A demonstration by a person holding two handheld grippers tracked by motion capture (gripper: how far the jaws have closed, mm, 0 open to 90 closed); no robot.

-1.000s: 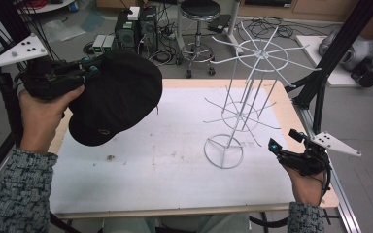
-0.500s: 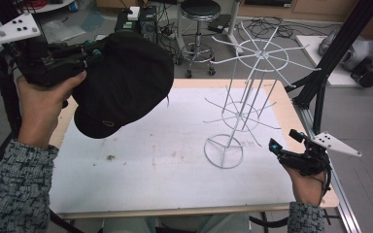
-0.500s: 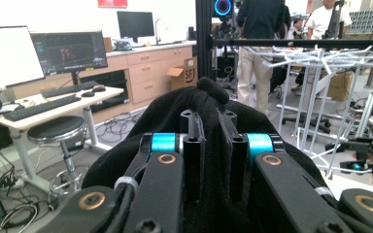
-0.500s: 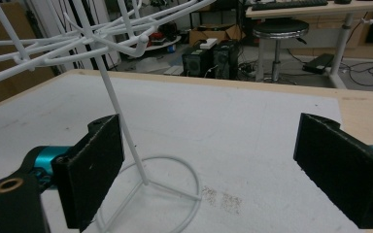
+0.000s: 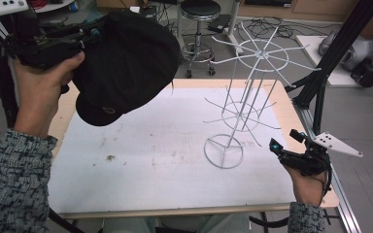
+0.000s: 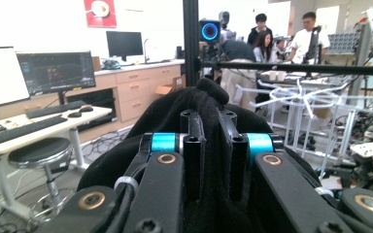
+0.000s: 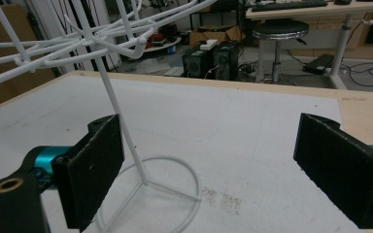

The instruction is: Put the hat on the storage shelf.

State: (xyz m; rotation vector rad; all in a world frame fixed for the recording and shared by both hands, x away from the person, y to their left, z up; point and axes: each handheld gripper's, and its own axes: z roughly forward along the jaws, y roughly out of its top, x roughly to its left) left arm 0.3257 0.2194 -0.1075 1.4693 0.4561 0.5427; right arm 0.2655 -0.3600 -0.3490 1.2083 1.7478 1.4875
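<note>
A black cap (image 5: 126, 63) hangs in the air above the table's far left corner. My left gripper (image 5: 94, 34) is shut on its fabric, held up by the person's left hand. In the left gripper view the two jaws (image 6: 209, 121) stand close together with the cap's cloth (image 6: 165, 111) pinched between them. A white wire rack (image 5: 245, 107) with radiating arms stands on a ring base (image 5: 223, 151) at the table's right. My right gripper (image 5: 285, 139) rests low near the right edge, open, its pads (image 7: 97, 165) wide apart just short of the rack's stem (image 7: 121, 116).
A white sheet (image 5: 165, 160) covers the wooden table, with small brown specks on it. A black frame post (image 5: 330, 63) slants up at the right. A stool (image 5: 200, 9) and cables lie beyond the far edge. In the left gripper view, people stand in the background.
The left hand has lifted the cap higher and a little toward the far side. The right gripper and the rack have stayed where they were.
</note>
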